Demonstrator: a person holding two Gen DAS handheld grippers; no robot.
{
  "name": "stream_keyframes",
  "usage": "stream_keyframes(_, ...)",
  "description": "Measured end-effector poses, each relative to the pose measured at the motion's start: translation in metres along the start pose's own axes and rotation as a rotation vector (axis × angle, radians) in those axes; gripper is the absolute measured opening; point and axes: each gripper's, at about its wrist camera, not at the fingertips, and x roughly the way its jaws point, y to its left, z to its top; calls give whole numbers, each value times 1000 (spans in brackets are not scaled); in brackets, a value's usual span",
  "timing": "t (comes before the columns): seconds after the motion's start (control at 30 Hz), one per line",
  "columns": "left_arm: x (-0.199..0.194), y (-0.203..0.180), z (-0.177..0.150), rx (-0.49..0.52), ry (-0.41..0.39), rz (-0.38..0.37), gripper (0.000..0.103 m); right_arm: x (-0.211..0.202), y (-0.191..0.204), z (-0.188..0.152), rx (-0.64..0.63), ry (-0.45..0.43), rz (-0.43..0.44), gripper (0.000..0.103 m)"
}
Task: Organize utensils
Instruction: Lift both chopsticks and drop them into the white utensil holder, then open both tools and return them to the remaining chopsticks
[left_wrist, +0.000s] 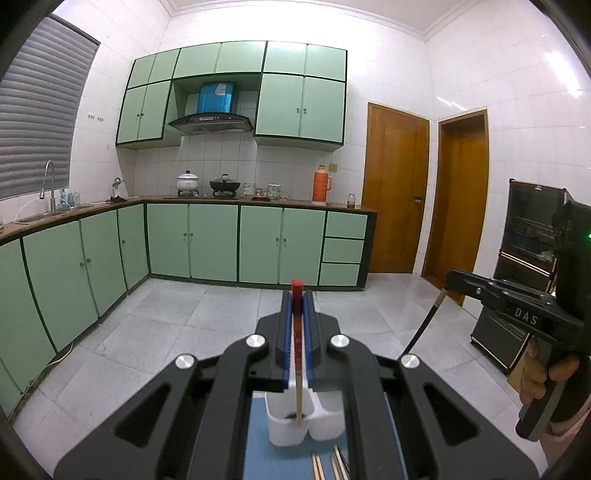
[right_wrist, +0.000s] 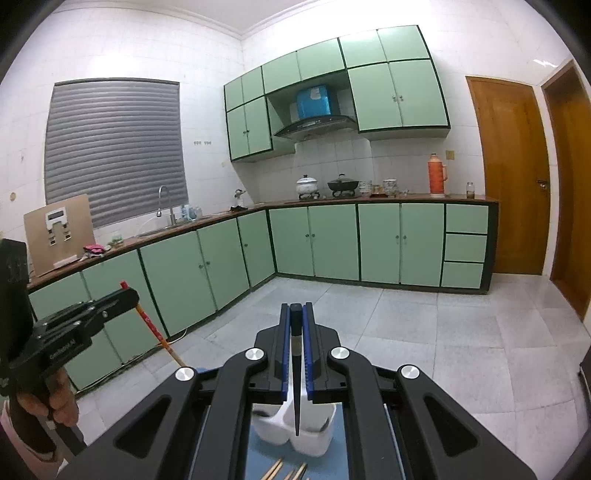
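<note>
My left gripper (left_wrist: 297, 291) is shut on a wooden chopstick with a red top (left_wrist: 298, 369), which hangs tip down over the left compartment of a white utensil holder (left_wrist: 280, 428). I cannot tell whether the tip is inside. My right gripper (right_wrist: 296, 308) is shut on a black chopstick (right_wrist: 296, 398), point down over the same white holder (right_wrist: 314, 443). Each view shows the other tool: the right gripper (left_wrist: 448, 277) with its black chopstick (left_wrist: 424, 321), and the left gripper (right_wrist: 129, 291) with the red-topped chopstick (right_wrist: 155, 328).
Several loose wooden chopsticks (left_wrist: 317, 467) lie on a blue mat (right_wrist: 258, 461) in front of the holder. A hand (left_wrist: 539, 376) grips the right tool. Green floor cabinets (left_wrist: 214, 240), two wooden doors (left_wrist: 397, 192) and a dark glass-front cabinet (left_wrist: 524, 236) ring the tiled floor.
</note>
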Motion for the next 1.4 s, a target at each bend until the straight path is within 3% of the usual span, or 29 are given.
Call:
stream_keyframes(0.23,57,3,9,-8,-15,15,5,47,-9,-2,-5,33,-22,6)
stream_keyframes(0.5,111,5,-32,19,75,37,5,93,-24,-40,28,123,-17,6)
stream_keyframes(0.7,128,10,-57,18,153,38,7,102,-22,-64,21,174,-8,7)
stream_keyframes(0.83,117,16,-66,5,165,42,45,95,-21,-75,14,178,-17,20)
stream_keyframes(0.9,105,17,-70,11,163,44,49,86,-19,-78,7,167,-37,36)
stream_keyframes(1.07,71,16,-88,37,157,73,74,48,-9,-95,-19,110,-91,62)
stream_keyframes(1.3,26,10,-140,41,218,99,80,6,5,-157,19,146,-137,65)
stream_keyframes(1.4,16,7,-172,34,281,106,80,-2,6,-189,62,182,-160,65)
